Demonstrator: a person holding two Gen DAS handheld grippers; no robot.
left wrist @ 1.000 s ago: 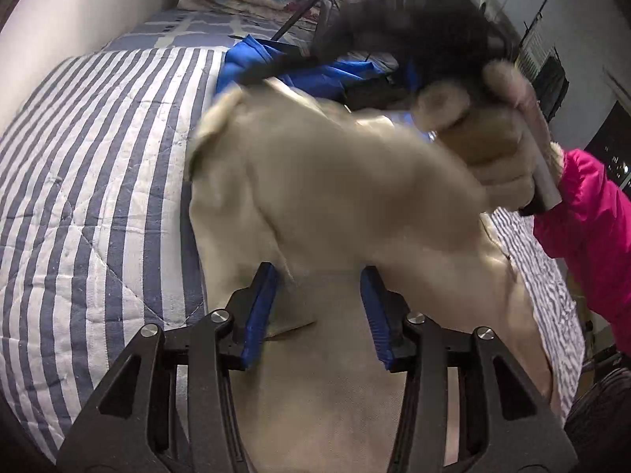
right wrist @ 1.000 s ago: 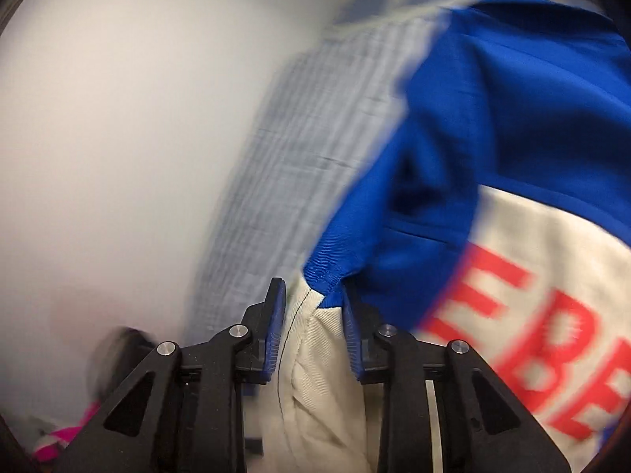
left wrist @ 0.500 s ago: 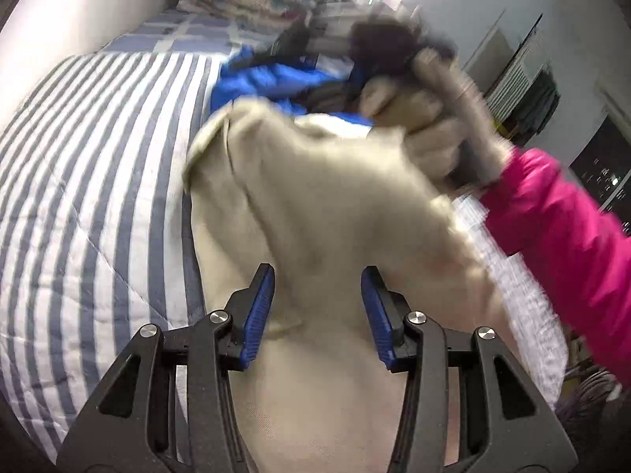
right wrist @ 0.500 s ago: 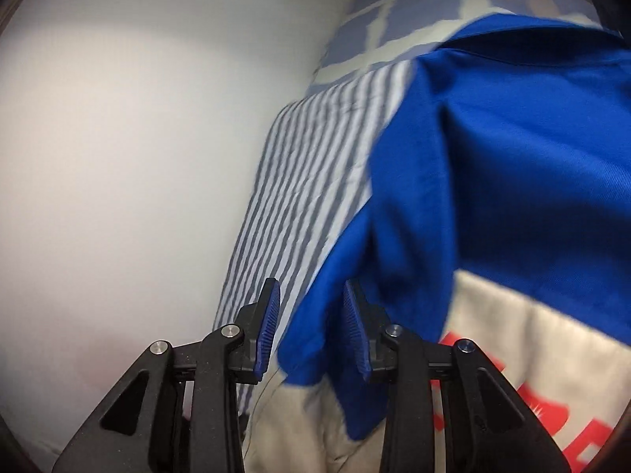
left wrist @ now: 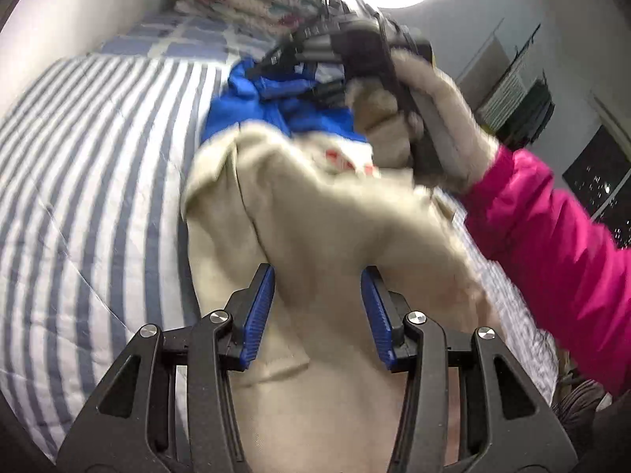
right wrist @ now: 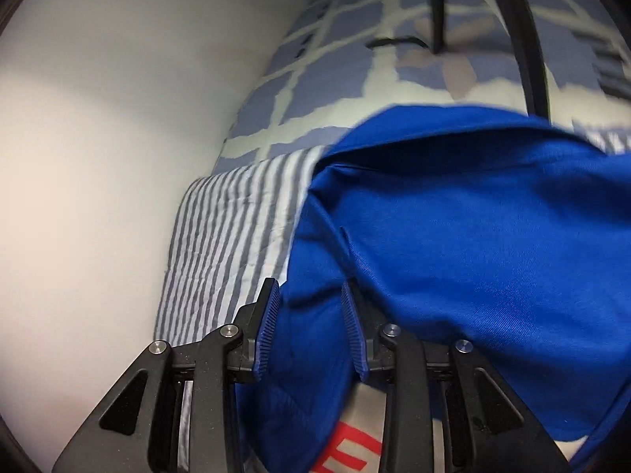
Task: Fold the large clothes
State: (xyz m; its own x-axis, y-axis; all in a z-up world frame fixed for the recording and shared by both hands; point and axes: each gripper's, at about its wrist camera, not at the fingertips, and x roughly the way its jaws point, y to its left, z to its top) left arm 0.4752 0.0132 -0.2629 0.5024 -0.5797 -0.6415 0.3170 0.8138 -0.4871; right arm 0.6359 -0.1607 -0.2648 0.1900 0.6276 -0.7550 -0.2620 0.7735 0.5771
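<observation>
on the striped bed (left wrist: pixel 79 181), the garment (left wrist: pixel 323 236) runs lengthwise, blue end far.

- Large red block lettering (right wrist: pixel 351 451) stands on the cream panel of the garment (right wrist: pixel 453 260); only a partial "E" reads in the right wrist view.
- In the left wrist view the red marks are too blurred to read.

The red lettering (right wrist: pixel 351 453) on the garment (right wrist: pixel 453 256) runs off the bottom edge of the right wrist view, unreadable, while the gloved hand (left wrist: pixel 418 118) at upper right of the left wrist view is motion-blurred.
</observation>
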